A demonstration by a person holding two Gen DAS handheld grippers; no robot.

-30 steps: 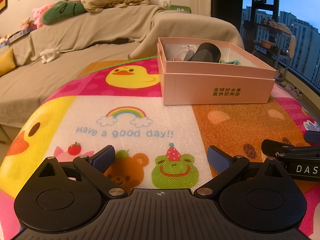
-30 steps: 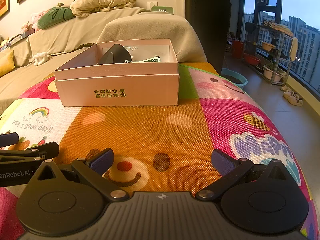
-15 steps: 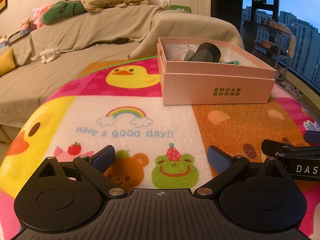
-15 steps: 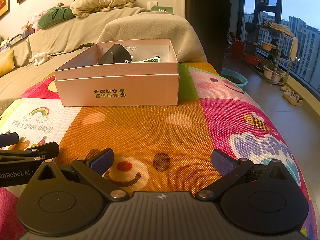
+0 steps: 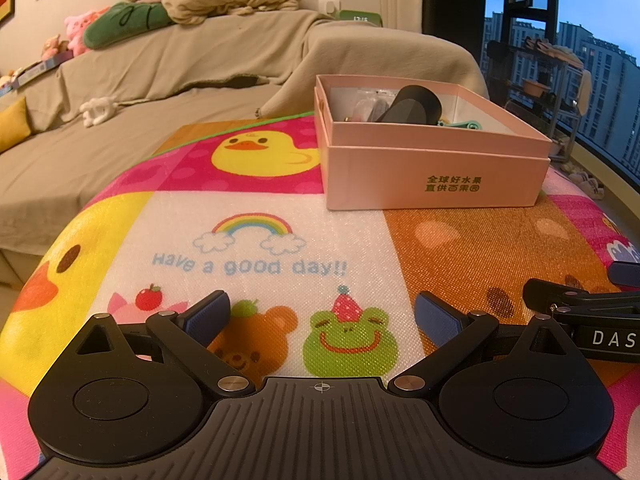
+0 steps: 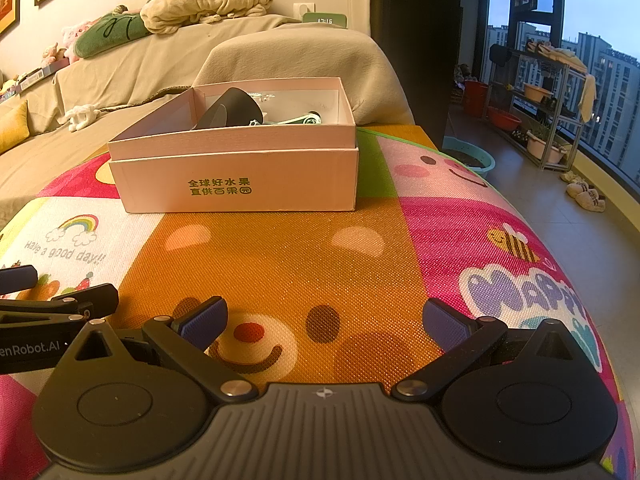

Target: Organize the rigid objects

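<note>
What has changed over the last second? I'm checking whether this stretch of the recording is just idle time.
Nothing visibly changed. Both the left gripper and the right gripper stay open and empty, low over the cartoon mat, and the pink box with the dark cylinder inside sits where it was.

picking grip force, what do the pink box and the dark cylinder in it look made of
The pink box looks like matte paperboard: thin straight walls, crisp folded corners, printed green characters. The dark cylinder looks like matte hard plastic or rubber-coated, with an even dull black surface and no glare; which one is unclear from here.
</note>
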